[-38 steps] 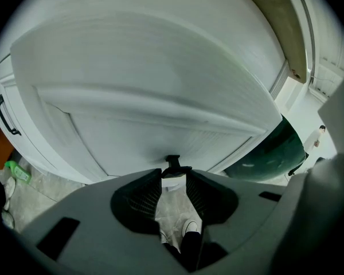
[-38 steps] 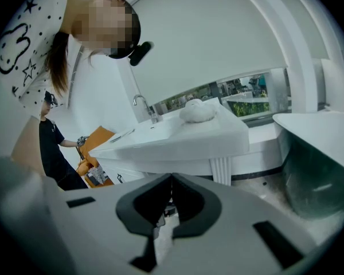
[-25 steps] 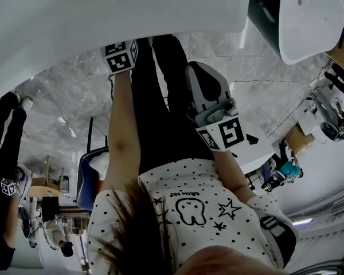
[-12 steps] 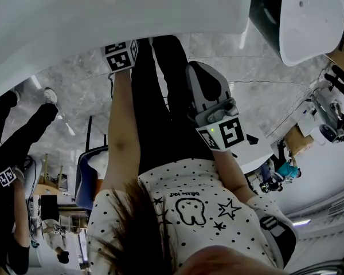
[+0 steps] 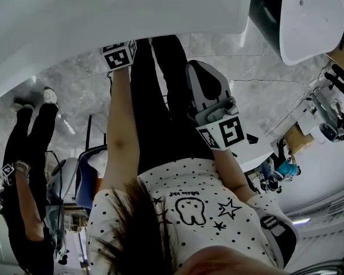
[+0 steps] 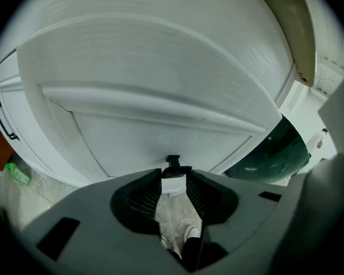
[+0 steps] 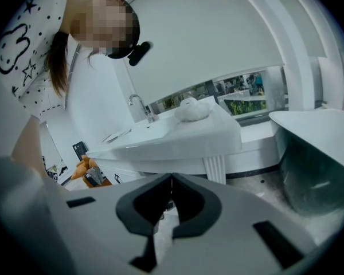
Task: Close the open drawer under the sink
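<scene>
The white drawer front (image 6: pixel 160 85) fills the left gripper view, and in the head view it is the white panel (image 5: pixel 132 10) along the top. A small black handle (image 6: pixel 173 162) sticks out of it. My left gripper (image 6: pixel 173 173) is shut on that handle, its jaw tips pinching the handle's bar. Only its marker cube (image 5: pixel 119 55) shows in the head view, right against the panel. My right gripper (image 7: pixel 171 179) is shut with nothing in it and hangs back from the drawer, its marker cube (image 5: pixel 229 133) beside my leg.
A white sink counter (image 7: pixel 172 133) with a tap (image 7: pixel 139 105) appears in the right gripper view. A white tub (image 5: pixel 309 16) stands at the upper right. Another person in black (image 5: pixel 28 171) stands at the left. A neighbouring cabinet has a black handle (image 6: pixel 3 122).
The person in black at the left has walked further into view. Both grippers have stayed almost where they were.
</scene>
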Available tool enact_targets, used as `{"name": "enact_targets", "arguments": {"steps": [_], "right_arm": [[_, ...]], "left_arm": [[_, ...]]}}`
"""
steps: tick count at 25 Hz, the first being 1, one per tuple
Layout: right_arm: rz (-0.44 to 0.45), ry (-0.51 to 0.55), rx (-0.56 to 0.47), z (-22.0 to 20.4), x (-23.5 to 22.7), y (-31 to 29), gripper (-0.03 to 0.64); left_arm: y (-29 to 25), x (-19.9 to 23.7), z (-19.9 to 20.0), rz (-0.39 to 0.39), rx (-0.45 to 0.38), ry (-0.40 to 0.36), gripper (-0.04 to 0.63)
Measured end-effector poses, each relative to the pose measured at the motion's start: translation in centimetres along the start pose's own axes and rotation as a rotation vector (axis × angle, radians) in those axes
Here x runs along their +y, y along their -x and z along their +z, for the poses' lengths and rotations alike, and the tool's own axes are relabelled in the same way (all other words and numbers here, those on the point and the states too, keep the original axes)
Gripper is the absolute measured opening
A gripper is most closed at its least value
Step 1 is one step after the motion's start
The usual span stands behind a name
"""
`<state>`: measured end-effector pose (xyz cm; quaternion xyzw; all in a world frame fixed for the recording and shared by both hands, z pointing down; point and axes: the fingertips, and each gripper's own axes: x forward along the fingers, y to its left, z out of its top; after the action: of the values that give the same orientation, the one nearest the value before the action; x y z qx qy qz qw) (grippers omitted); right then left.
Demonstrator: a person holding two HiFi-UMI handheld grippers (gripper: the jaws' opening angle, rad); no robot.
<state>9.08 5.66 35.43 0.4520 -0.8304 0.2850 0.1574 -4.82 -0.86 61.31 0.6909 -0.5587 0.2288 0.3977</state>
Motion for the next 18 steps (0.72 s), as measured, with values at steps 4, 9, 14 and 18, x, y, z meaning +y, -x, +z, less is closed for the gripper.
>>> {"name": "enact_targets", "arguments": {"steps": [4, 9, 14, 18], "right_arm": [[0.0, 0.001, 0.001, -0.36, 0.04, 0.16, 0.014], [-0.001, 0.0, 0.001, -0.3, 0.03, 0.08, 0.014], [0.001, 0.001, 0.002, -0.26, 0.05, -0.03, 0.014], [0.003, -0.001, 0.002, -0.11, 0.07, -0.07, 0.014]], "left_arm": [[0.11, -0.02, -0.39, -0.001, -0.001, -0.001, 0.135], [0.06, -0.05, -0.31, -0.004, 0.0, -0.001, 0.135], [0.0, -0.07, -0.28, -0.005, 0.0, -0.004, 0.135], [-0.01, -0.17, -0.16, -0.003, -0.002, -0.002, 0.135]]}}
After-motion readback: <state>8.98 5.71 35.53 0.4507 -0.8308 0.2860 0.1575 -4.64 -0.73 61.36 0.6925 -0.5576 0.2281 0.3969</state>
